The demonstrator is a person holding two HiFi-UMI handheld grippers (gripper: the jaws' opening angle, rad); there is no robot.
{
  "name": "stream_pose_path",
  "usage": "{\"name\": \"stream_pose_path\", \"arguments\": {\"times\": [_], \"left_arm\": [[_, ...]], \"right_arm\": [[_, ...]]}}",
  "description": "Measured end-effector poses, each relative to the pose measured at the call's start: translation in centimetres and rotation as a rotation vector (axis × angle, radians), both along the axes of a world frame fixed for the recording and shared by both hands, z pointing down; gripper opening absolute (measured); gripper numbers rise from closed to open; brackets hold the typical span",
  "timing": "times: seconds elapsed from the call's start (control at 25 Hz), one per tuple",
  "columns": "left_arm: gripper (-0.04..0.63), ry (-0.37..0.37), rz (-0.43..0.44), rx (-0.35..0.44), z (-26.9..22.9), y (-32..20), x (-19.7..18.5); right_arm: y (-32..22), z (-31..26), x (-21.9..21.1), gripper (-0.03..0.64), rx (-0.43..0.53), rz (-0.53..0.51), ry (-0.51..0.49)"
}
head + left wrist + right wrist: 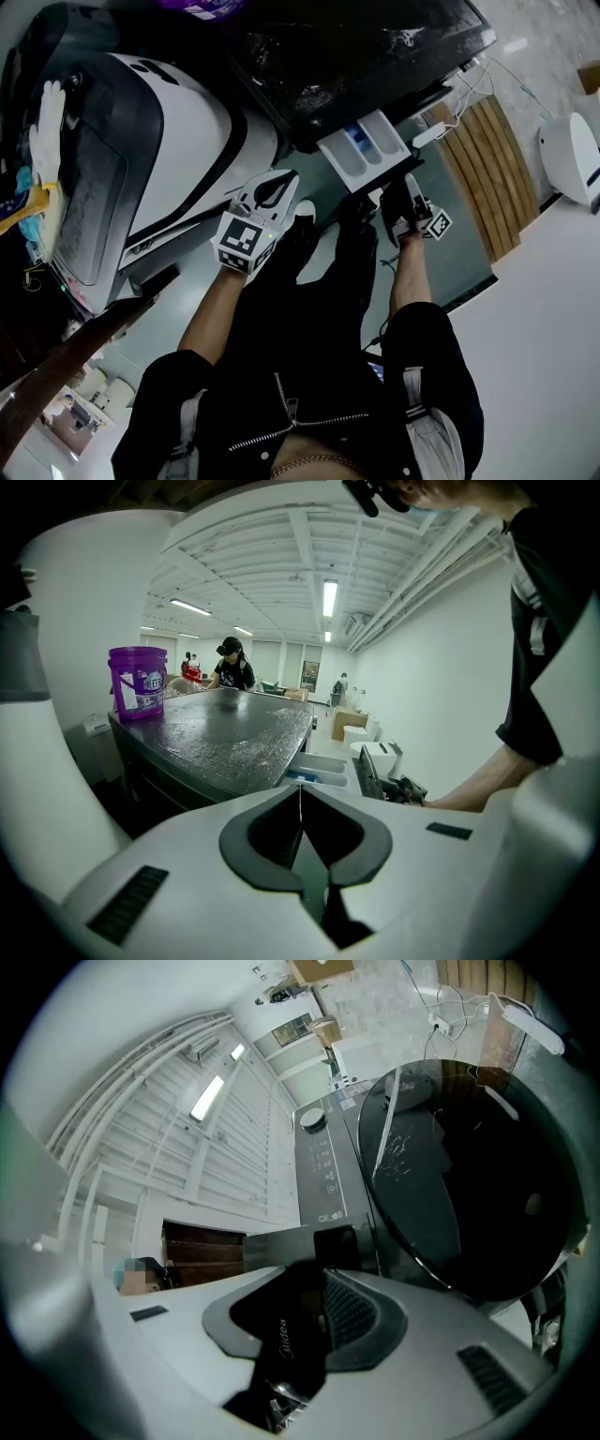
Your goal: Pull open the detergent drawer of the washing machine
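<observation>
The dark-topped washing machine (pixel 356 47) has its white detergent drawer (pixel 366 150) standing pulled out toward me. In the head view my right gripper (pixel 394 192) sits at the drawer's dark front edge. In the right gripper view the black drawer front (pixel 291 1335), with a brand name on it, fills the gap of the right gripper (pixel 314 1274), whose pads close on it. The round glass door (pixel 478 1176) and control panel (pixel 323 1162) lie beyond. My left gripper (pixel 278 185) hangs left of the drawer, shut and empty (pixel 300 803); the drawer (pixel 319 769) shows past it.
A purple bucket (pixel 138 682) stands on the machine's far top corner. A big white and grey appliance (pixel 141 159) lies to the left. Wooden slats (pixel 487 169), a power strip (pixel 436 131) and a white rounded unit (pixel 572 155) are on the right. A person (pixel 232 665) works far behind.
</observation>
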State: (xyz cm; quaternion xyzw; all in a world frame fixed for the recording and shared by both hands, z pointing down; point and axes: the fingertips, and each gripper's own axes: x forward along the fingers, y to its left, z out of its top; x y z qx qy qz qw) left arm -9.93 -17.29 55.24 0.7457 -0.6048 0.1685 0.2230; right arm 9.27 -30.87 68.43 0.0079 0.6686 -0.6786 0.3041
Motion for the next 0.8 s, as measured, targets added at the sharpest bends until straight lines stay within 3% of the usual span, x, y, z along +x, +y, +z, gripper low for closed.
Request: {"name": "stream_pose_path", "arguments": {"times": [0.24,0.32,0.44,0.64,0.8], "left_arm": [[0.021,0.005,0.016,0.013,-0.5,0.1,0.1],[0.021,0.006,0.024,0.018,-0.6,0.2,0.0],[0.021,0.01,0.03,0.025,-0.9,0.5,-0.4],[0.021,0.028,0.063,0.051,-1.8,0.6,-0.2],[0.021,0.043,0.092,0.085,-2.9,0.4,0.2]], "right_arm": [[0.8,1.8,1.3,0.072,-0.027,0.017,0.097],[0.9,1.6,1.5,0.011,-0.013,0.017,0.111],[0.2,0.5,1.4,0.002,0.029,0.053,0.14],[-0.4,0.0,1.2,0.005,0.081,0.091,0.425],[0.6,-1.8,0.8,0.003,0.196,0.076,0.648]]}}
